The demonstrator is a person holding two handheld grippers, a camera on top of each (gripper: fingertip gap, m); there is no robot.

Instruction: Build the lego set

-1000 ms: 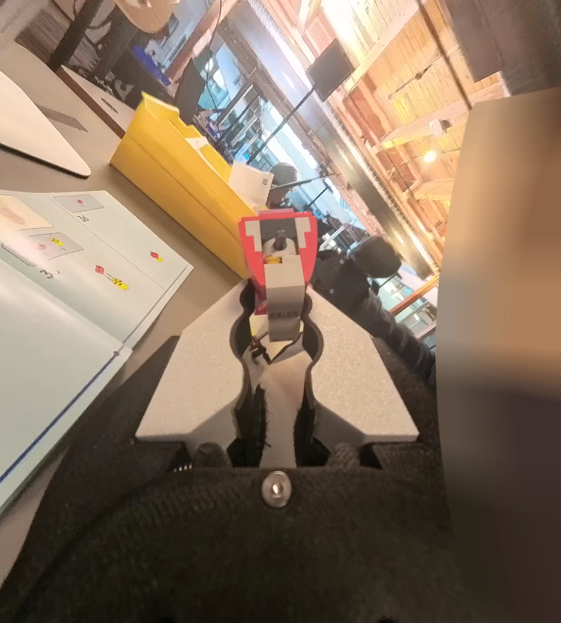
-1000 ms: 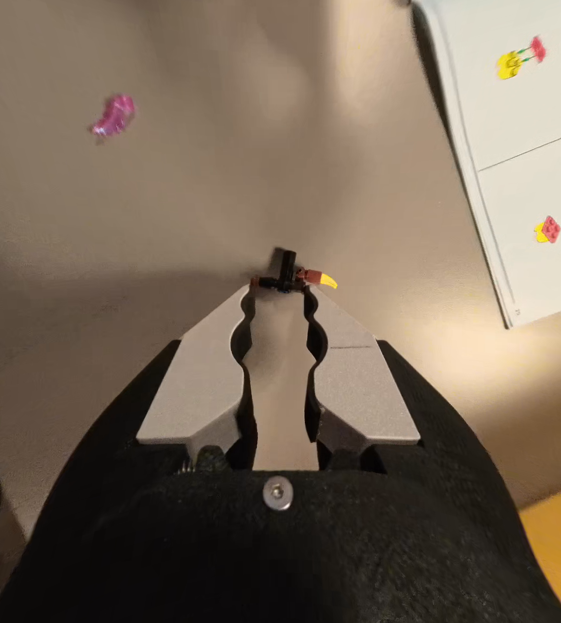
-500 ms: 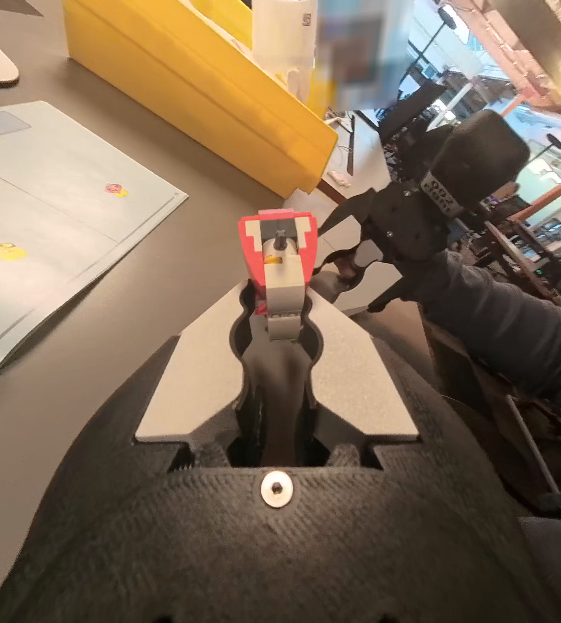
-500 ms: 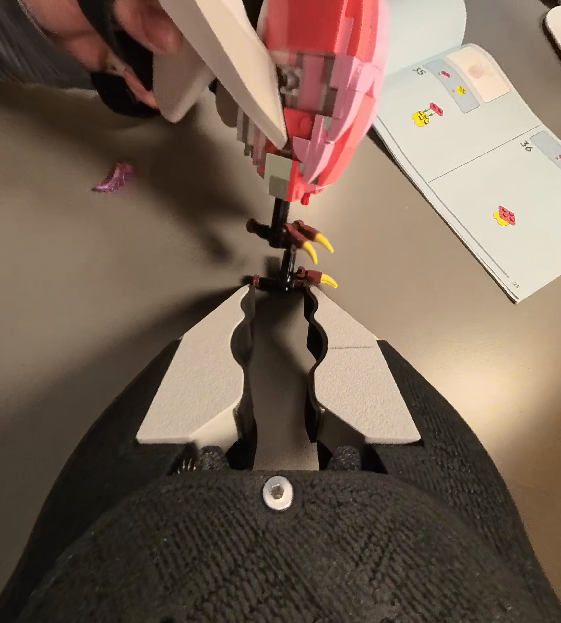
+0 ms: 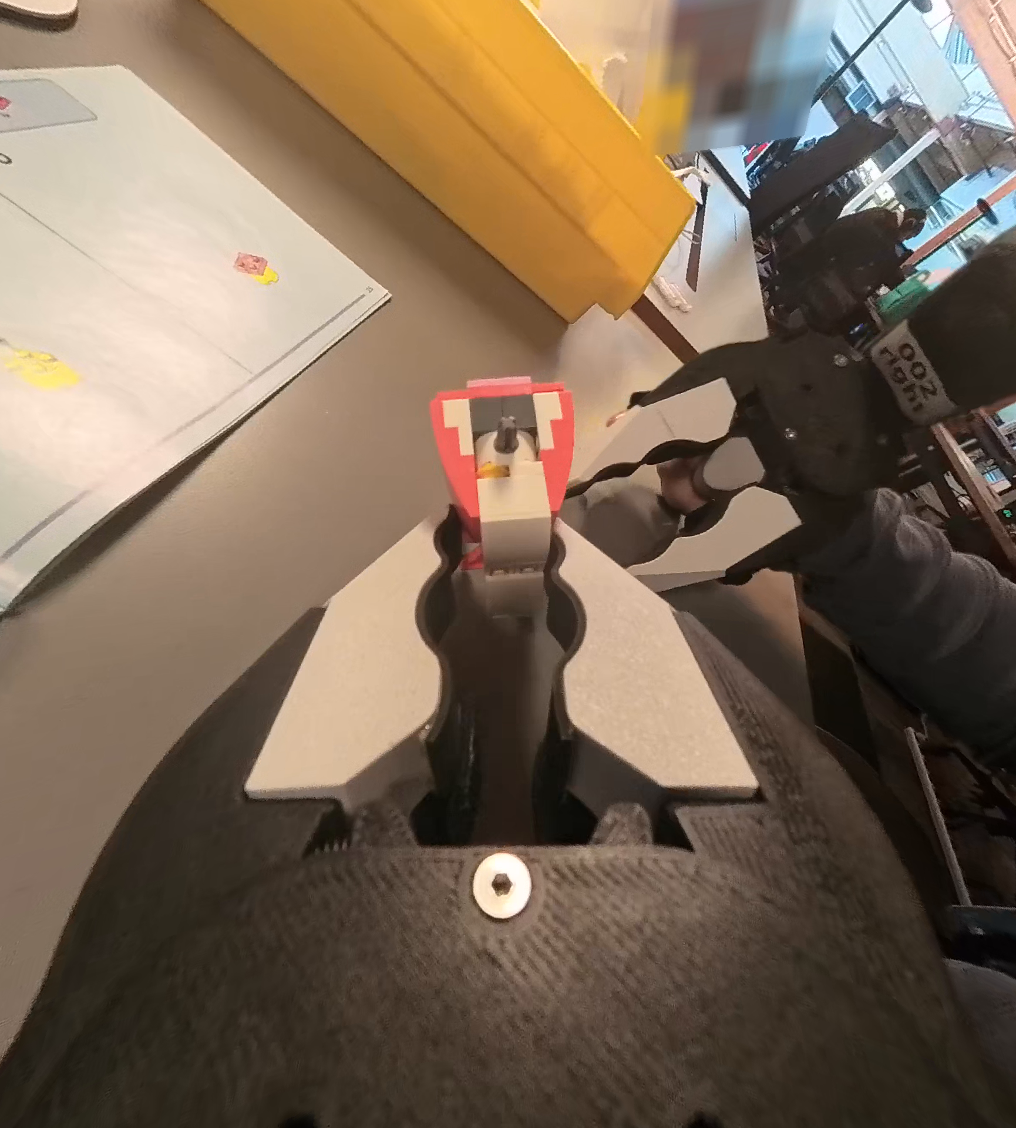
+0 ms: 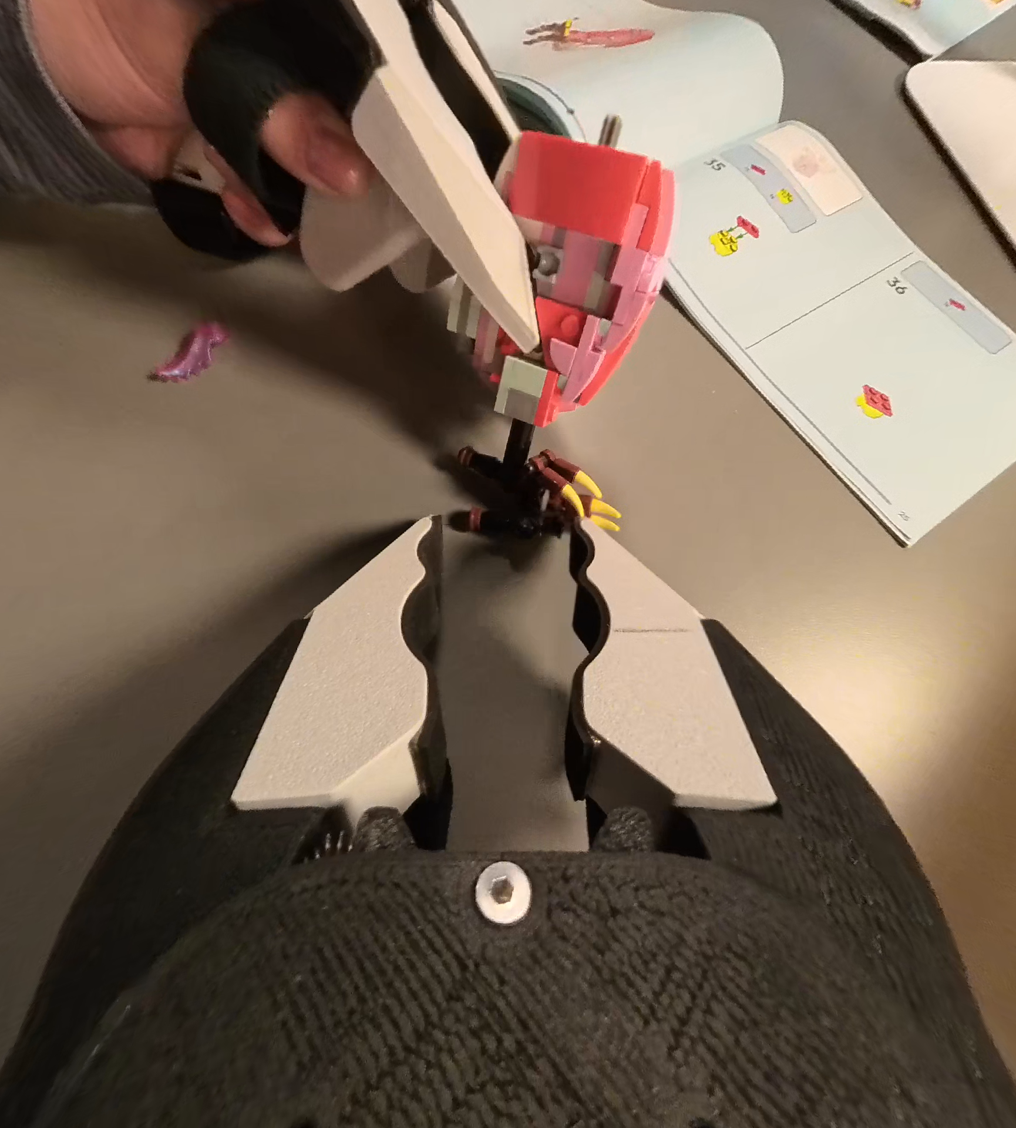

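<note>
Grey-brown desk in what looks like an open workshop, shelving and windows way off behind. I'll use the open instruction booklet [image 6: 896, 342] as my landmark. The yellow bin [image 5: 493, 152] sits just past the booklet's far edge.

My left gripper [image 5: 508, 537] is clamped on the brick-built bird body [image 6: 585, 274], red and pink shell with a grey core. The pads squeeze that grey block at the back end. It's held up off the desk, just to the near-left of the booklet's corner, one black leg hanging down with a clawed foot [image 6: 530, 476] on it.

My right gripper [image 6: 505, 531] has its jaws standing apart. A second clawed foot piece [image 6: 524, 522], dark brown with yellow talons, lies right at the fingertips, but there's a visible gap on the left side, so I'd call it let go, not held. It sits on the desk by the hanging foot, a bit left of the booklet's near corner.

A small purple feather piece [image 6: 188, 354] lies well left of the booklet.

Handling-wise, my guess: light, rigid plastic, but the joints pop apart easily. The grey core is the safe place to squeeze; those thin legs and talons would snap off under side load
</note>
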